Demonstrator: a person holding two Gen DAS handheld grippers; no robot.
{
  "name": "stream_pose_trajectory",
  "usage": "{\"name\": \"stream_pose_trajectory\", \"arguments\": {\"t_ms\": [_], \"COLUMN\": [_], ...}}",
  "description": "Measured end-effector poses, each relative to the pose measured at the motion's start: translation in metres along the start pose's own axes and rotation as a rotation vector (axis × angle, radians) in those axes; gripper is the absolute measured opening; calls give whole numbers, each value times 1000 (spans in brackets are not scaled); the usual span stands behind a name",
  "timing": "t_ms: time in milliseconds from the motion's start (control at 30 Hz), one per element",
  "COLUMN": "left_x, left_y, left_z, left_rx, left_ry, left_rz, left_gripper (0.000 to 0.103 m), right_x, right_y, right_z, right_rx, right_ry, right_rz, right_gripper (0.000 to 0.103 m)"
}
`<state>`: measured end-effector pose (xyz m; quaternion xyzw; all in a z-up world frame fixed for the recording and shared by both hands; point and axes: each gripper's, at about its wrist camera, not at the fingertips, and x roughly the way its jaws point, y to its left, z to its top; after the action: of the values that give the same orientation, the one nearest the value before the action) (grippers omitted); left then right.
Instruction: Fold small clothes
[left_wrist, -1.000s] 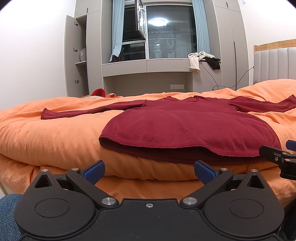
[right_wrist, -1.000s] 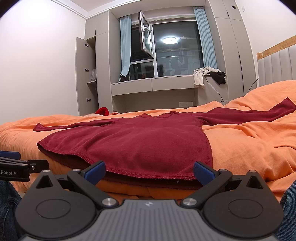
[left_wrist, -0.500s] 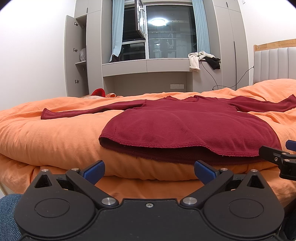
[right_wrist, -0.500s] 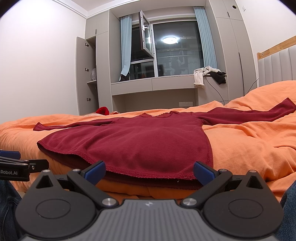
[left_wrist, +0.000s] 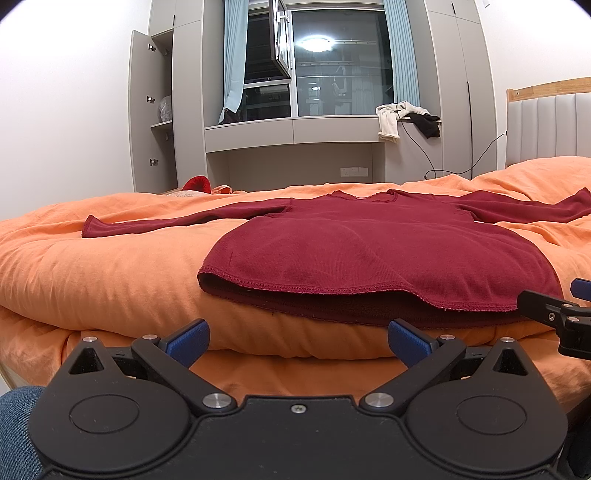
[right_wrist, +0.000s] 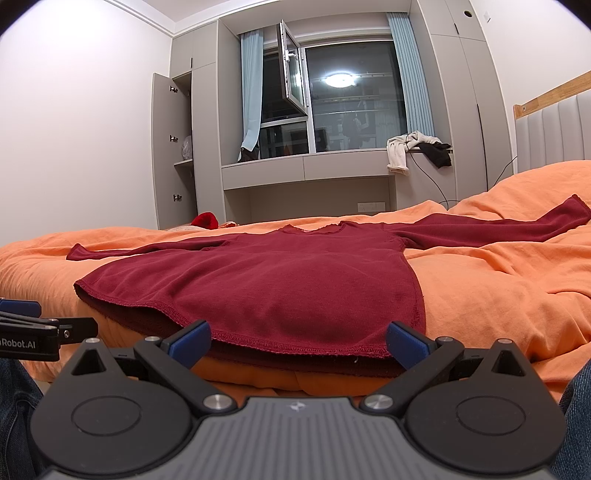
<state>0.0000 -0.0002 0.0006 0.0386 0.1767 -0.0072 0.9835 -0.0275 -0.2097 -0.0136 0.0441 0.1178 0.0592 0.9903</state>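
The dark red top (left_wrist: 376, 254) lies flat on the orange bed (left_wrist: 96, 266), sleeves spread to either side and hem toward the grippers, ready for a first fold. The left gripper (left_wrist: 297, 341) waits short of the hem's left half, jaws wide and empty; the right gripper (right_wrist: 298, 341) sits at the hem's right half, likewise wide. Nothing blocks either (the clothes on the window ledge (right_wrist: 417, 147) are well apart).

Red sweater's (left_wrist: 369, 254) right cuff past the left view's edge; underside against the orange duvet (left_wrist: 92, 269).
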Motion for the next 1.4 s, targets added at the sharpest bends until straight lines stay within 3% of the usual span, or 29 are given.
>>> {"name": "stream_pose_trajectory", "arguments": {"t_ms": [1400], "left_x": [10], "left_y": [3], "left_z": [-1], "left_rx": [4], "left_ry": [20], "left_rz": [-10], "left_gripper": [103], "right_x": [2], "right_y": [-3], "right_z": [4], "right_rx": [20], "right_ry": [3], "right_rz": [7], "right_gripper": [103]}}
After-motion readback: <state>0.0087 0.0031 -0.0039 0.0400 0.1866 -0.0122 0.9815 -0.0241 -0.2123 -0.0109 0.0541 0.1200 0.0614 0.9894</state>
